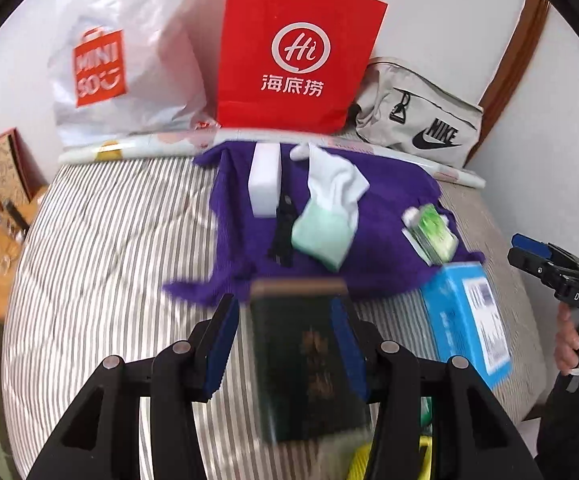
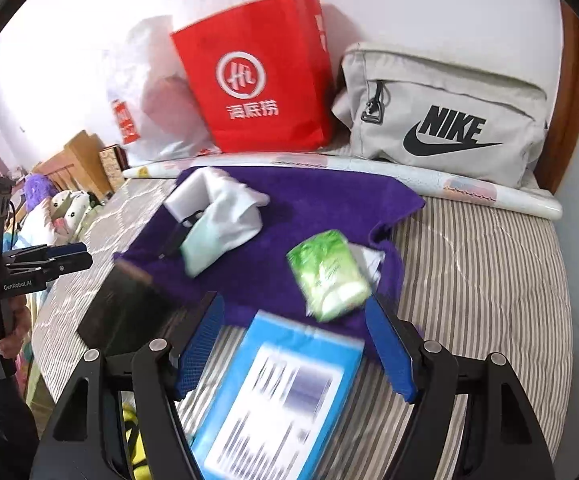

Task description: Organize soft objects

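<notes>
A purple towel (image 1: 389,200) (image 2: 309,208) is spread on the striped bed (image 1: 109,260). On it lie a white sponge block (image 1: 265,180), a white and mint sock (image 1: 329,208) (image 2: 225,216), a green tissue pack (image 1: 433,232) (image 2: 329,276) and a small black item (image 1: 283,232). My left gripper (image 1: 285,304) is open above a dark green booklet (image 1: 301,360) (image 2: 129,308) that lies on the bed. My right gripper (image 2: 295,304) hangs open over a blue box (image 2: 281,392) (image 1: 461,320), also on the bed. Neither gripper touches anything.
Against the wall stand a white Miniso bag (image 1: 121,64), a red paper bag (image 1: 293,52) and a grey Nike bag (image 1: 421,120) behind a rolled printed sheet (image 1: 129,150). Wooden furniture (image 1: 5,184) stands left of the bed. A person's hand (image 1: 573,344) holds the right gripper's handle.
</notes>
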Demonstrator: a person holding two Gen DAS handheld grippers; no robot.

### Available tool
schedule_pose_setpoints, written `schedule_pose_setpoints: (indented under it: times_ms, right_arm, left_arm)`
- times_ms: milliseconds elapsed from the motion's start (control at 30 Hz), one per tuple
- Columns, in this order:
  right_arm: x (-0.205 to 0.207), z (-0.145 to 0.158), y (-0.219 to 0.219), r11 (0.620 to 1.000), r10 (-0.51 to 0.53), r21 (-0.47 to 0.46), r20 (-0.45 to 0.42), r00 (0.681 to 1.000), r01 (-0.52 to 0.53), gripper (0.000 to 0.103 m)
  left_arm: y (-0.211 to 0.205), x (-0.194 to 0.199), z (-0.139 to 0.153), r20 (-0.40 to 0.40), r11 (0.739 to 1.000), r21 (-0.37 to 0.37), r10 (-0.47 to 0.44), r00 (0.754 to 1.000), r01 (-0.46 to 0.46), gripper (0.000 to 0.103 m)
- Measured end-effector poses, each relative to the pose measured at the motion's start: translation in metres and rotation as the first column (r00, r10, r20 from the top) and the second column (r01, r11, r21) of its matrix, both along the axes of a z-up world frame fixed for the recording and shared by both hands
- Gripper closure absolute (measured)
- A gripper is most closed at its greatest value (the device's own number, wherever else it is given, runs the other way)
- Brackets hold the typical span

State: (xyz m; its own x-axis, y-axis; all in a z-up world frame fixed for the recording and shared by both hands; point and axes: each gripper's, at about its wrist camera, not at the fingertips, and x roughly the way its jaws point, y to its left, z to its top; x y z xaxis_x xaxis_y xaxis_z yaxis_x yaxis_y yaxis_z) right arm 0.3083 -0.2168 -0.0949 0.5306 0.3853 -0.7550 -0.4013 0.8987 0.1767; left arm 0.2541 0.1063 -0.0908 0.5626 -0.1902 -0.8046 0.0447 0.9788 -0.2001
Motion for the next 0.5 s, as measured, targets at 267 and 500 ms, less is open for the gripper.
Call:
schedule_pose_setpoints:
  times_ms: [267,500]
  right_arm:
    - [-0.087,0.004,0.015,0.998,0.064,-0.016,0.046,0.997,-0.063,0.03]
    - [-0.142,-0.014,0.024,0.995,0.09,-0.035,0.029,0.996,-0.089,0.03]
  left_arm:
    - [-0.006,-0.073,-0.02,-0.005,0.998,-0.056,0.004,1.0,-0.004,0.057]
    - [-0.043,-0.11,-0.048,-0.02,0.99,-0.045,-0.132,0.991,0.131,0.057]
